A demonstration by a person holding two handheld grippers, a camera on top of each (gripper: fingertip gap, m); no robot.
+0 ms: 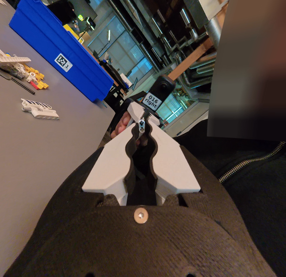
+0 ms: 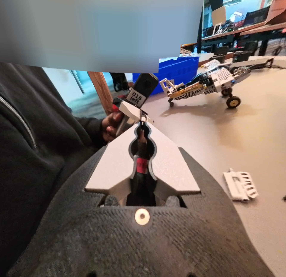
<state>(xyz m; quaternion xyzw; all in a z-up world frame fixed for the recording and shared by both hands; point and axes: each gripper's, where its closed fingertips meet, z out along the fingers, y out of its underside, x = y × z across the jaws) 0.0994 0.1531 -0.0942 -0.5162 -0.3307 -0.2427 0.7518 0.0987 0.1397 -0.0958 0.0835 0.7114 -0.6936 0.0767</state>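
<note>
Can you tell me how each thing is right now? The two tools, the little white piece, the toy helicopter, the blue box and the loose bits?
Left tool: shut on small white beam.
Right tool: shut on something thin and dark, tip to tip with the left.
Toy helicopter: standing on its wheels, partly built.
Blue bin: resting on table.
White striped panel: lying flat, apart.
Loose parts: heaped.

both tongs (image 1: 141, 125) (image 2: 141, 124) closed, tips meeting mid-air
</note>
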